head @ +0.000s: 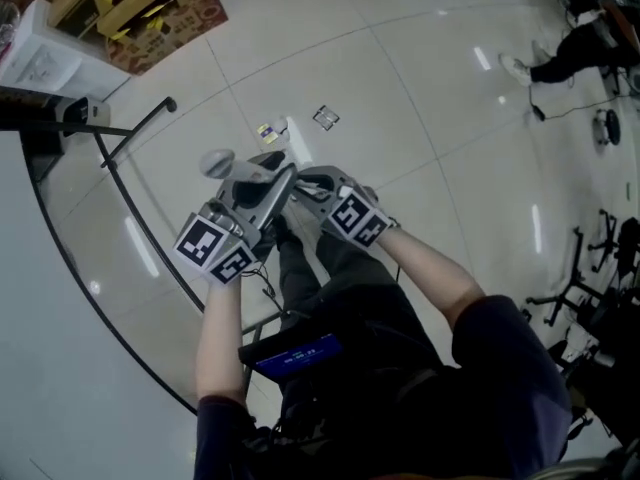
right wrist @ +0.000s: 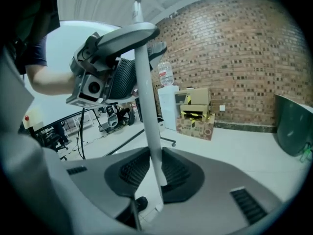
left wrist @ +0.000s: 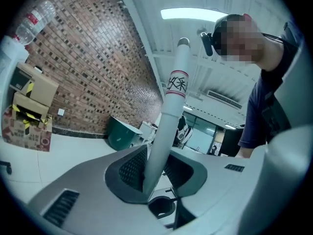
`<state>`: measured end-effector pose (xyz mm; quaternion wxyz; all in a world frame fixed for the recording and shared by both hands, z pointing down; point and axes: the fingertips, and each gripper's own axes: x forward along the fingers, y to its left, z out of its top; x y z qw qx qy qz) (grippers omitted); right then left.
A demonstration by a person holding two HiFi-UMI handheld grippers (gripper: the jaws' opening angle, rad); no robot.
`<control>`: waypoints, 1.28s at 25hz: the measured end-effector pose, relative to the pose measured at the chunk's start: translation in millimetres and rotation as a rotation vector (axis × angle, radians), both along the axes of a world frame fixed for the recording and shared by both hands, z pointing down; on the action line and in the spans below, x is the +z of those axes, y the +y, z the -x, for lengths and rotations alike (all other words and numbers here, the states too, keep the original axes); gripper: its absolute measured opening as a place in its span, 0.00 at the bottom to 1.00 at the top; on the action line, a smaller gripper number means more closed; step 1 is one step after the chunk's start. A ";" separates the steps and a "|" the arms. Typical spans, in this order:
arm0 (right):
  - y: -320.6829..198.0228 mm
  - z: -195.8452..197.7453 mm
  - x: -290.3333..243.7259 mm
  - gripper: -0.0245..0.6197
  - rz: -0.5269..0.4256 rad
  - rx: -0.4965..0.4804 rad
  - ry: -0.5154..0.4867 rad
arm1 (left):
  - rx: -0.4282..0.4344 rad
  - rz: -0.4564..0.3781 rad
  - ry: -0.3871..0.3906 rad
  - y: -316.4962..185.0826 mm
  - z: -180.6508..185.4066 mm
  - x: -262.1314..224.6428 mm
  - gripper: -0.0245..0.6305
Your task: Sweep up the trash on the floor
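In the head view both grippers meet at the middle on one white broom handle (head: 299, 148) that slants down to the floor. The left gripper view has this handle (left wrist: 168, 116), with a red-printed label and a grey top cap, standing between the pads; my left gripper (left wrist: 155, 173) is shut on it. Lower on the same handle (right wrist: 149, 121), my right gripper (right wrist: 157, 173) is shut too, and the left gripper (right wrist: 132, 53) shows above it. Small wrappers (head: 267, 131) (head: 325, 118) lie on the pale tiles just beyond the grippers (head: 272, 173) (head: 312, 183).
Cardboard boxes (head: 140, 3) and a white dispenser (head: 40, 53) stand at the far left by a brick wall. A dark curved rail (head: 110, 168) runs along the floor at left. Another person's shoe (head: 515, 68) and black stands (head: 590, 288) are at the right. A green bin (right wrist: 293, 124) stands by the wall.
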<state>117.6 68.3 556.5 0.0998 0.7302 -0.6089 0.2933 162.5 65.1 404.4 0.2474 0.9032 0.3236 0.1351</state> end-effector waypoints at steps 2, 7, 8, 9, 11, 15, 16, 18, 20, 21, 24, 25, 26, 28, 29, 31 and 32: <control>-8.8 2.5 23.8 0.18 0.022 0.004 -0.015 | -0.012 0.003 -0.030 -9.4 4.2 23.6 0.17; -35.3 4.6 73.9 0.19 0.063 0.020 -0.046 | -0.033 0.017 -0.078 -34.2 8.2 73.5 0.18; -39.9 4.1 82.8 0.19 0.071 0.025 -0.052 | -0.032 0.020 -0.084 -38.0 7.1 82.2 0.19; -44.5 3.0 91.4 0.19 0.079 0.028 -0.058 | -0.031 0.023 -0.086 -41.5 5.1 90.6 0.19; -54.5 -1.1 108.9 0.19 0.094 0.027 -0.064 | -0.025 0.018 -0.085 -49.2 -0.6 107.1 0.19; -76.7 -11.2 143.6 0.19 0.125 0.003 -0.071 | -0.005 -0.007 -0.095 -68.5 -10.9 140.7 0.19; -81.4 -14.1 152.1 0.19 0.134 0.003 -0.071 | 0.000 -0.014 -0.100 -72.7 -13.0 148.9 0.19; -88.9 -21.2 168.8 0.19 0.151 0.012 -0.075 | 0.009 -0.029 -0.112 -79.2 -17.7 164.7 0.19; -95.0 -30.3 181.7 0.19 0.158 0.026 -0.082 | 0.004 -0.026 -0.119 -85.7 -24.2 176.7 0.19; -98.6 -35.6 185.1 0.19 0.156 0.032 -0.083 | -0.009 -0.010 -0.117 -91.1 -28.8 180.0 0.19; -113.1 -55.5 191.4 0.19 0.147 0.038 -0.069 | -0.065 0.034 -0.111 -115.3 -48.4 188.0 0.19; -118.2 -62.5 193.9 0.19 0.144 0.038 -0.061 | -0.079 0.039 -0.109 -123.2 -55.7 191.2 0.19; -123.3 -69.4 196.3 0.19 0.140 0.039 -0.053 | -0.086 0.039 -0.105 -129.9 -62.9 194.0 0.19; -133.2 -82.8 200.6 0.19 0.137 0.044 -0.035 | -0.079 0.025 -0.090 -140.1 -76.4 198.4 0.19; -137.7 -88.7 202.9 0.19 0.136 0.048 -0.029 | -0.069 0.015 -0.083 -143.7 -82.1 200.6 0.19; -145.0 -97.9 207.4 0.19 0.136 0.061 -0.030 | -0.046 -0.001 -0.076 -149.8 -91.9 205.1 0.19; -147.9 -101.5 209.0 0.19 0.135 0.070 -0.034 | -0.037 -0.011 -0.077 -153.1 -96.3 207.1 0.19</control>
